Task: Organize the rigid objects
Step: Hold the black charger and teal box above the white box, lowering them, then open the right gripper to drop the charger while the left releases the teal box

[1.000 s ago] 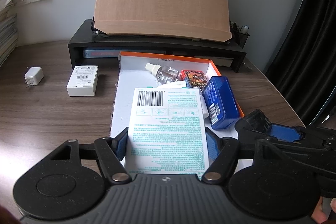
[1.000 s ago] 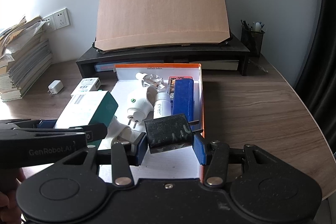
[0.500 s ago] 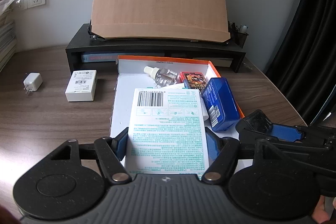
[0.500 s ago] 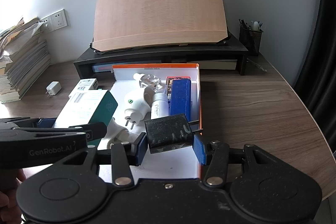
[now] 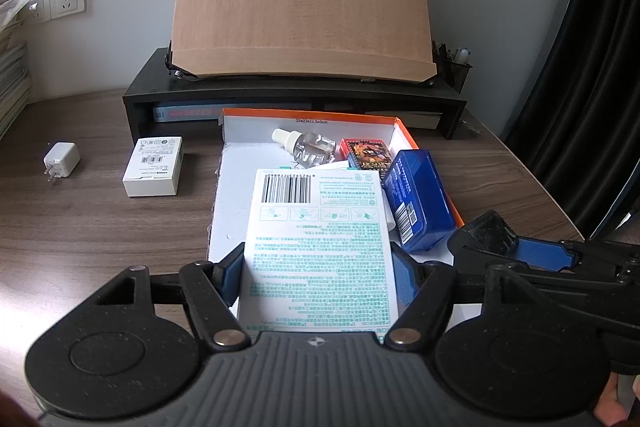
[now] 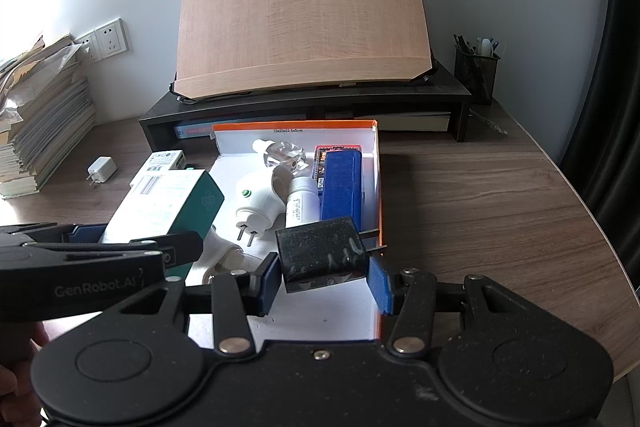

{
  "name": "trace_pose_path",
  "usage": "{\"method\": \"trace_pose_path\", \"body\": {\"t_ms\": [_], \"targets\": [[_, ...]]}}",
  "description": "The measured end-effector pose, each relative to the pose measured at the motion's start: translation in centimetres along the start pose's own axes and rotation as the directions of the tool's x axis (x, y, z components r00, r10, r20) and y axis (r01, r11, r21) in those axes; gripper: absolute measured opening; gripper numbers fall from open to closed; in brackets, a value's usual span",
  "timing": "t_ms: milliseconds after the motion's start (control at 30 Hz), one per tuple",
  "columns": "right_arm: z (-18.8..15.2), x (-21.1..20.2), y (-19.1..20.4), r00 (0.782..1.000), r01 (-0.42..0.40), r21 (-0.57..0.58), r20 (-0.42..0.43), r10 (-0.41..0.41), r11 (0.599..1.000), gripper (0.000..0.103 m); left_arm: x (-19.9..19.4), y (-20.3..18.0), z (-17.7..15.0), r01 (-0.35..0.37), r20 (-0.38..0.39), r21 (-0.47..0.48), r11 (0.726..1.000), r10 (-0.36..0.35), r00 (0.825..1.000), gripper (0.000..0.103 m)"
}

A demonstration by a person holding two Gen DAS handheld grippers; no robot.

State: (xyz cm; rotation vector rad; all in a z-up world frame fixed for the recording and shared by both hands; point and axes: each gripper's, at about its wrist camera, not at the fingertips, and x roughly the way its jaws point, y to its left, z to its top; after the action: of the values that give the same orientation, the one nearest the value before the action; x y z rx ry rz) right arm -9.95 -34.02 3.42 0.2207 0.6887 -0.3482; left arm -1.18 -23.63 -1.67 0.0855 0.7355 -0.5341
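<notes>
The left gripper (image 5: 318, 275) pinches a white and green box (image 5: 320, 247) by its two long sides. The box's long way points straight ahead, away from the gripper, toward the far wall of the orange tray (image 5: 224, 227). It hangs over the near left part of the tray.

The right gripper (image 6: 322, 277) holds a small black block (image 6: 320, 251) between its blue pads. The block hangs over the near right corner of the tray, just beside the orange side wall.

Farther in, a blue case (image 6: 340, 183) lies along the right wall, long way front to back. A white plug (image 6: 256, 203) and a small white bottle (image 6: 302, 205) lie in the middle. A clear bottle (image 5: 308, 147) lies by the far wall.

I think the white floor along the left side is the free spot, and the left gripper is nearer to it. The box already points the right way, so it may only need to go down.
</notes>
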Motion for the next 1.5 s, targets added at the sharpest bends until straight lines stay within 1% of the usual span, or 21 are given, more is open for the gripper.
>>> {"method": "trace_pose_path", "body": {"t_ms": [533, 700, 867, 1000, 1100, 1300, 1433, 1500], "targets": [[-0.2, 0.1, -0.4, 1.0, 0.002, 0.015, -0.002, -0.002, 1.0, 0.057, 0.1, -0.3, 0.1, 0.002, 0.005, 0.014, 1.0, -0.003, 1.0, 0.071], [-0.3, 0.3, -0.6, 1.0, -0.01, 0.028, -0.01, 0.011, 1.0, 0.059, 0.2, -0.3, 0.2, 0.004, 0.006, 0.018, 1.0, -0.004, 1.0, 0.072], [-0.3, 0.1, -0.7, 1.0, -0.01, 0.022, 0.004, 0.01, 1.0, 0.059, 0.3, -0.5, 0.2, 0.006, 0.005, 0.023, 1.0, -0.006, 1.0, 0.072], [-0.2, -0.5, -1.3, 1.0, 0.006, 0.041, 0.025, -0.007, 0.999, 0.059, 0.4, -0.6, 0.3, 0.019, 0.002, 0.03, 0.999, -0.019, 1.0, 0.072], [-0.2, -1.0, -1.8, 0.999, 0.027, 0.054, 0.043, -0.029, 0.998, 0.063, 0.4, -1.0, 0.2, 0.039, 0.002, 0.047, 0.998, -0.039, 0.999, 0.072], [-0.2, -1.5, -2.3, 0.998, 0.034, 0.069, 0.053, -0.038, 0.997, 0.063, 0.4, -1.7, -0.5, 0.066, -0.004, 0.094, 0.993, -0.066, 0.998, 0.073], [-0.3, -1.8, -2.1, 0.998, 0.035, 0.064, 0.055, -0.038, 0.997, 0.063, 0.1, -1.4, -0.4, 0.063, 0.01, 0.083, 0.995, -0.064, 0.998, 0.077], [-0.4, -2.0, -2.0, 0.998, 0.033, 0.059, 0.059, -0.037, 0.998, 0.064, -0.3, -1.1, -0.3, 0.072, 0.027, 0.068, 0.995, -0.073, 0.997, 0.078]]}}
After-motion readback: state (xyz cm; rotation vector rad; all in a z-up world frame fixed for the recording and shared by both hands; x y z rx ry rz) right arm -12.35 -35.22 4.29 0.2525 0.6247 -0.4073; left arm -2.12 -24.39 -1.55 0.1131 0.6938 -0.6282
